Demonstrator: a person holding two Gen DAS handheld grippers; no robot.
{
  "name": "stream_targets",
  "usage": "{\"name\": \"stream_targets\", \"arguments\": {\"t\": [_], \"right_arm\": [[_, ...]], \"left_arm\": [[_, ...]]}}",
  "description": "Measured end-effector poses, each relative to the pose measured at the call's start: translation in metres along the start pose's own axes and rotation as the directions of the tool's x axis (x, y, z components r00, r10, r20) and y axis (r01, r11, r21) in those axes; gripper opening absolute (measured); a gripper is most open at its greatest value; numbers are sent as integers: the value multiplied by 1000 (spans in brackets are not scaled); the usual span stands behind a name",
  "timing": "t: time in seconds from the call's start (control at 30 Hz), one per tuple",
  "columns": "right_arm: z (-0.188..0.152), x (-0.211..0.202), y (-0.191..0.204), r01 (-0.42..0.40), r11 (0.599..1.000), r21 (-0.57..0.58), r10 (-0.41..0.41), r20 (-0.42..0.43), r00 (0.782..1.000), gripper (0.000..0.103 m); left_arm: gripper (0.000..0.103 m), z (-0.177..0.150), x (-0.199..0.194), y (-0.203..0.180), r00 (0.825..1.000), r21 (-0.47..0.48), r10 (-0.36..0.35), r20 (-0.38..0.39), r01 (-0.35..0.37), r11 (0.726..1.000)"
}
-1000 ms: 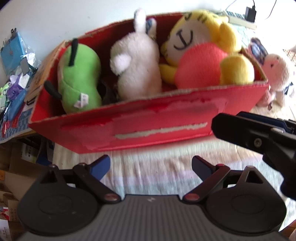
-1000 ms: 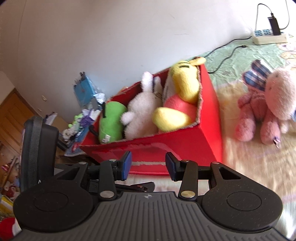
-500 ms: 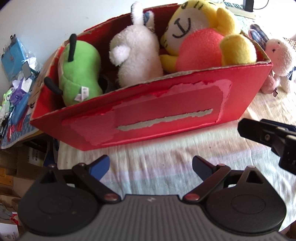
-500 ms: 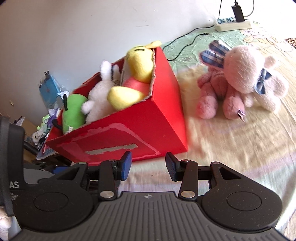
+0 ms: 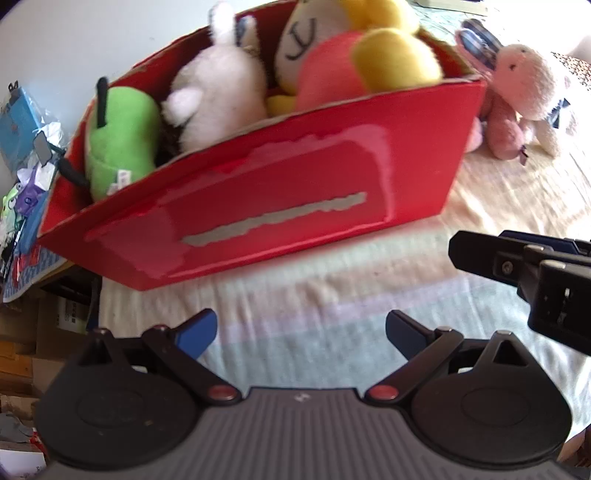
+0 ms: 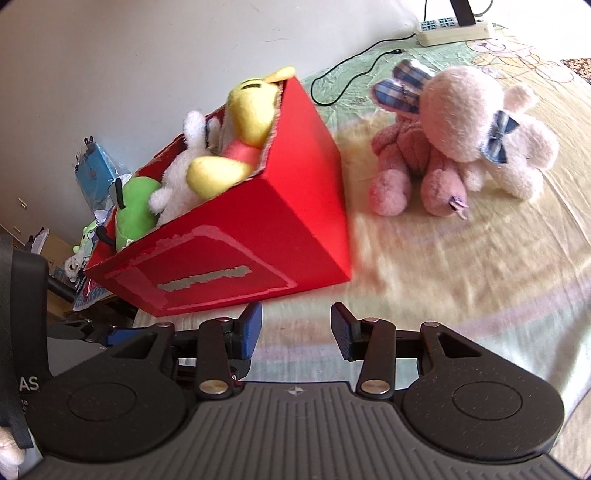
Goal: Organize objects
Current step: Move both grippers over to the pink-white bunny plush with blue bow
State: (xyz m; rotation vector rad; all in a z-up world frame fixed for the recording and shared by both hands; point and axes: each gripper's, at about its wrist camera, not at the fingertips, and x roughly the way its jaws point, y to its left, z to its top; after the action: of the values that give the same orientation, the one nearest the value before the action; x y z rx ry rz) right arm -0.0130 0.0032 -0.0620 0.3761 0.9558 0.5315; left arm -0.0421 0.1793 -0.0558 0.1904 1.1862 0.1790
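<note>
On the pale striped bedspread in front of you sits an open red cardboard box with torn tape marks along its long side. Three soft toys fill it: a green plush with black antennae at the left end, a fluffy white plush rabbit in the middle, and a large yellow plush with a coral-red belly at the right end, rising above the rim. Just beside the box's right end, outside it, a pink plush rabbit with checked blue ears and a blue bow lies on the bedspread, close to the box's end wall; whether it touches the wall you cannot tell.

Your left gripper hangs over bare bedspread near the box's long side, its blue-padded jaws having just spread a little further to stand wide apart, with nothing between them. Your right gripper is near the box's right front corner, its jaws parted by a narrower gap that also holds nothing. It shows at the right edge of the left wrist view as a black finger.

A white power strip and a black cable lie on the green sheet behind. Packaged clutter is piled left of the box.
</note>
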Motion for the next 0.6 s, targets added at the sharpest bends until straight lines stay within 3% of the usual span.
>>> {"name": "stream_targets", "arguments": {"t": [0.37, 0.6], "right_arm": [[13, -30, -61, 7, 1000, 31, -7, -3, 1000, 45], [24, -49, -111, 23, 998, 53, -23, 0, 1000, 45]], "left_arm": [[98, 16, -11, -69, 999, 40, -46, -3, 47, 998], [98, 15, -13, -114, 991, 47, -135, 5, 134, 990]]}}
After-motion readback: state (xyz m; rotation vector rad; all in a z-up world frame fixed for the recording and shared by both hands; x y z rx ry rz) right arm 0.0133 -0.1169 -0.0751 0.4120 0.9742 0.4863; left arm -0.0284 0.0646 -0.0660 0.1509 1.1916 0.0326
